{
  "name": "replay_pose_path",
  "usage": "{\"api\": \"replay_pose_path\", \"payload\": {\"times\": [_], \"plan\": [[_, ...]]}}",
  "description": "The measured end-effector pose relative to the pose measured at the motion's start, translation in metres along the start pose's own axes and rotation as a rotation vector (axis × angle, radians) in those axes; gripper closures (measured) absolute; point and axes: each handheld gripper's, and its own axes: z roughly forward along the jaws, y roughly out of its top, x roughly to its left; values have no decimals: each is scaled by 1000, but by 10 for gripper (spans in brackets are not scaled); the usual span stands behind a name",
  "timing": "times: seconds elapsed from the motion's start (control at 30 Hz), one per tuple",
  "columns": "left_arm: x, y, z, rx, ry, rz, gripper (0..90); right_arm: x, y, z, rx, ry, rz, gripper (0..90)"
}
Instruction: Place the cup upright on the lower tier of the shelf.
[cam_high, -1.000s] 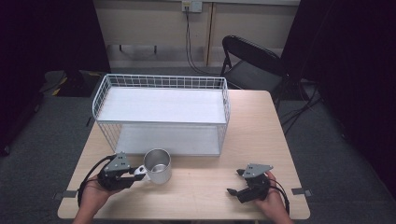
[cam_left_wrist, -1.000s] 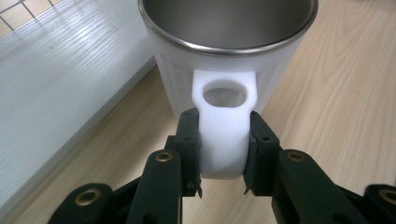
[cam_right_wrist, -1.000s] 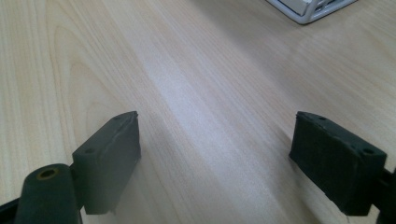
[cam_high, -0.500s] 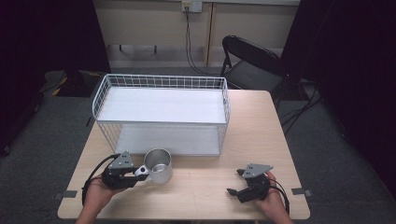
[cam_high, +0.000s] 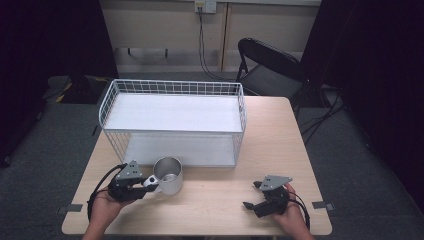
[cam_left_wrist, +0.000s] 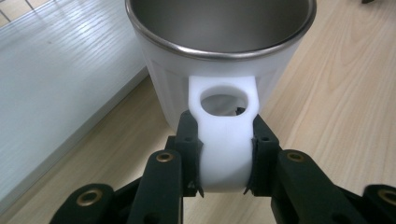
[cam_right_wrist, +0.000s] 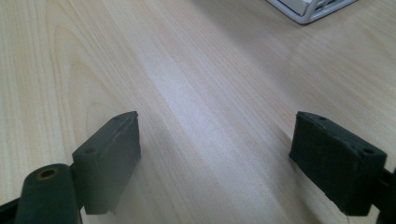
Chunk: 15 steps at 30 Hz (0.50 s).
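Before the wire basket (cam_high: 172, 122), left gripper (cam_left_wrist: 225, 158) pinches the empty mug (cam_left_wrist: 219, 51)'s handle.

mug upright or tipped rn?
Upright. The mug stands on the table with its open rim facing up; the left gripper clamps its white handle.

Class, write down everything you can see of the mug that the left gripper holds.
The mug stands upright on the wooden table, just in front of the white wire basket. Its outside looks white, its inside and rim like bare steel; nothing visible inside. A flat white handle with a round hole juts toward the person. The left gripper has its black jaws shut on that handle, one on each side.
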Motion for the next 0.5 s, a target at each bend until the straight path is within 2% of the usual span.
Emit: {"api": "replay_pose_path", "payload": {"times": [0.2, 0.5], "plan": [[1, 1, -4, -26, 30, -20, 718, 0, 0, 0, 0, 1, 0, 152], [3, 2, -9, -37, 62, -45, 717, 0, 0, 0, 0, 0, 0, 152]]}}
